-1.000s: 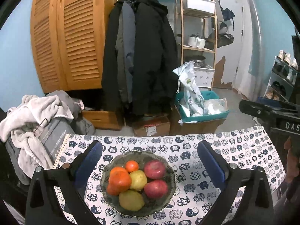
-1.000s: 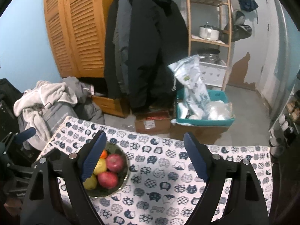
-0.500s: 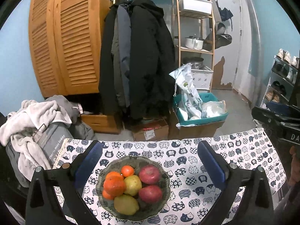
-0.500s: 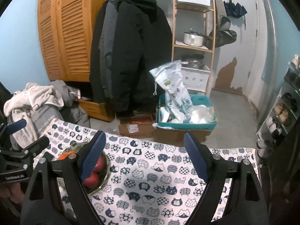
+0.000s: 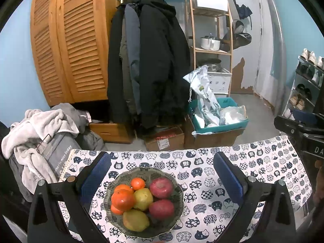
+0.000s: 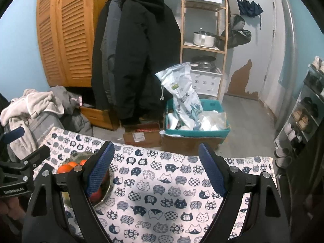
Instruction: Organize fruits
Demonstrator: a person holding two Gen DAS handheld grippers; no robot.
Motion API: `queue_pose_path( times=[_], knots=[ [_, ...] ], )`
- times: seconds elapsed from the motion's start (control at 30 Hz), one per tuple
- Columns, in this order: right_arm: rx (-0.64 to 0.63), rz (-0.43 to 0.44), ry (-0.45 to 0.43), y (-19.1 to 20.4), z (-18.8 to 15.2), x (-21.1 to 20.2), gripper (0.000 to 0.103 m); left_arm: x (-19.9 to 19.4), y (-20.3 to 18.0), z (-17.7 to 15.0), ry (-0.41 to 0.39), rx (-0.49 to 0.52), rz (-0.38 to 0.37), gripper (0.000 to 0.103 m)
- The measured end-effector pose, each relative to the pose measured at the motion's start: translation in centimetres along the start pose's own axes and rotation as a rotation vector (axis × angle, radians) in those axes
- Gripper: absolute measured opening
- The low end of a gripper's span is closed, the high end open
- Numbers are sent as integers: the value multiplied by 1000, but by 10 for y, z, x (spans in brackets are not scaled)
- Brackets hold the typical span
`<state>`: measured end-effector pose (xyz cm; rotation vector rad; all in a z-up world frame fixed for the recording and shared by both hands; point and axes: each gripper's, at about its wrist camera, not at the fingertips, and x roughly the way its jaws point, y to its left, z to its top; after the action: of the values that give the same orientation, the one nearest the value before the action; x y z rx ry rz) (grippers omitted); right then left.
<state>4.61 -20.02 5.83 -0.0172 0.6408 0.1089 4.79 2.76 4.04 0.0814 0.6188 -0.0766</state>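
Over toward the left edge of the tabletop, sitting on the cat-print cloth: a dark glass bowl with all the visible fruit piled inside. Left to right in there: three oranges, two of them big and one small at the back, then two yellowish lemons, one in the middle and one at the near rim, then two red apples on the right side. Skins look smooth and firm, nothing bruised as far as can be told, all heaped loosely and touching each other.

Left gripper hanging right over the bowl, spread wide, nothing between the blue pads, fingers straddling the rim on both sides.

Further right, right gripper hovering over the bare middle of the cloth, also released and carrying nothing. Bowl half hidden behind its left finger in that view.

Honestly hard to call the step. Fits fruit already gathered and job wrapped up, equally fits a mixed pile waiting to be sorted out by kind. No loose fruit anywhere else on the cloth. Any pick from that heap would call for a gentle pinch on the top pieces, since round fruit rolls once a neighbour goes
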Motion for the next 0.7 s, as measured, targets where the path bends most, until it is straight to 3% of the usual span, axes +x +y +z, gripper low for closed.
queue_pose_path(
  times=[0.7],
  knots=[
    [3, -6, 6, -6, -2, -3, 84, 2, -1, -1, 24, -7, -4, 102]
  ],
)
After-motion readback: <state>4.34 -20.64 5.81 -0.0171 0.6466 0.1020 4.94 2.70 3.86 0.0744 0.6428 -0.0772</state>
